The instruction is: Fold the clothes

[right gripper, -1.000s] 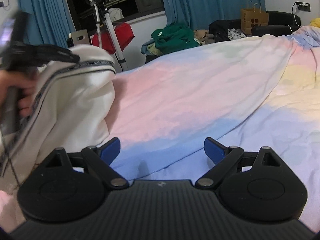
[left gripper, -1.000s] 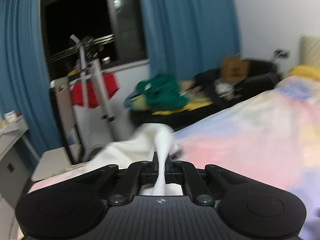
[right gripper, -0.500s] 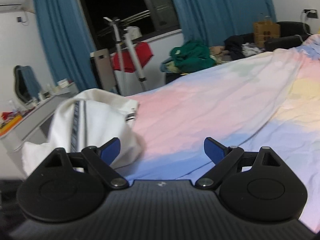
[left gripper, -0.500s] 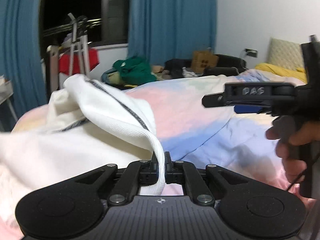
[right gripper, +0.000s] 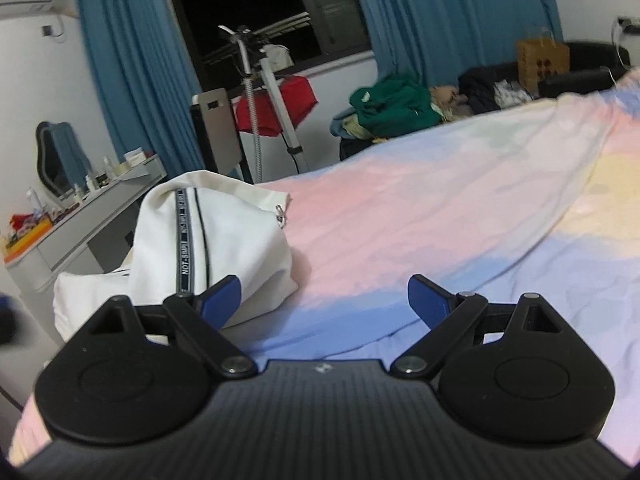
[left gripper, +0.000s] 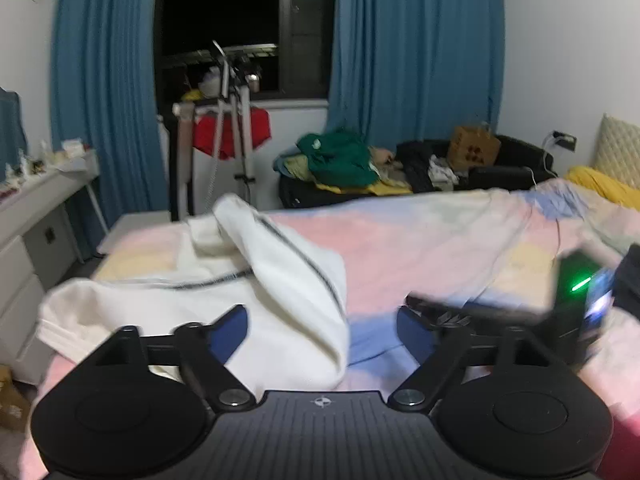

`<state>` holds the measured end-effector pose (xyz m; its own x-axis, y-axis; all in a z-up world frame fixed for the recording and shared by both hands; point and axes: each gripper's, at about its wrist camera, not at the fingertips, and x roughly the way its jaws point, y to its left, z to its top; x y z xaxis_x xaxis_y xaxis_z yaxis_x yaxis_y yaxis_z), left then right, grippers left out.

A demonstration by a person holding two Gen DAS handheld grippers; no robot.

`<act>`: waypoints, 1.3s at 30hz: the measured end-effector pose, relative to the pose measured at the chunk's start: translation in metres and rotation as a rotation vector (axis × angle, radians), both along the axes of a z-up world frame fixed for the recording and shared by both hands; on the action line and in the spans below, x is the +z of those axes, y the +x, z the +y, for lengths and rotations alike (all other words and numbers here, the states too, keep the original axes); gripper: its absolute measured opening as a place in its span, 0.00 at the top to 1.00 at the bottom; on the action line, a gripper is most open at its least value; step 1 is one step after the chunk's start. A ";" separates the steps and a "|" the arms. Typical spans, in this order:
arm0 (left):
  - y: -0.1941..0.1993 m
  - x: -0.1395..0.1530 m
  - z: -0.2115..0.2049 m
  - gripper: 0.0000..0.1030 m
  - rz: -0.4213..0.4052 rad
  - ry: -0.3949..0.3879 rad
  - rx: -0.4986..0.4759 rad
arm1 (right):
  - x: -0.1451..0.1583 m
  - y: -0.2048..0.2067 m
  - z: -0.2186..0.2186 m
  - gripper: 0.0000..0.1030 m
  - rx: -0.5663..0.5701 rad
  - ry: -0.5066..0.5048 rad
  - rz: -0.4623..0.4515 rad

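Observation:
A white garment with a dark striped band lies crumpled on the pastel bedspread near the bed's left corner. My left gripper is open just above its near fold, holding nothing. In the right wrist view the same garment sits heaped at the left, its lettered band facing me. My right gripper is open and empty over the blue part of the bedspread, its left fingertip in front of the garment's edge. The right gripper also shows blurred at the right of the left wrist view.
A white desk with small items stands left of the bed. A tripod stand with a red cloth is by the window. A pile of green and dark clothes and a brown paper bag lie on a black sofa behind the bed.
My left gripper was shut on the white garment and has opened and let it drop onto the bed. The garment has settled into a heap. My right gripper stays open.

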<state>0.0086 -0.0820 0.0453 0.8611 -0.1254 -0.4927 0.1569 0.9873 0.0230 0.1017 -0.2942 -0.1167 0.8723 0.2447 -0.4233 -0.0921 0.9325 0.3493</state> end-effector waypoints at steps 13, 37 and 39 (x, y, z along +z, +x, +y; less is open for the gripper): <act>-0.062 0.118 -0.067 0.17 -0.083 -0.172 -0.136 | 0.009 -0.018 0.005 0.11 0.008 -0.008 -0.002; 0.019 -0.022 0.016 0.15 -0.069 -0.120 0.088 | 0.016 0.017 -0.008 0.11 0.043 0.145 0.085; 0.028 -0.039 0.034 0.15 -0.117 -0.108 0.127 | 0.024 0.030 -0.008 0.11 0.062 0.182 0.091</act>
<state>0.0369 -0.0479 0.0067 0.9239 -0.0592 -0.3779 0.0339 0.9967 -0.0733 0.1317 -0.3021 -0.0931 0.8136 0.3762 -0.4433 -0.1076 0.8467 0.5211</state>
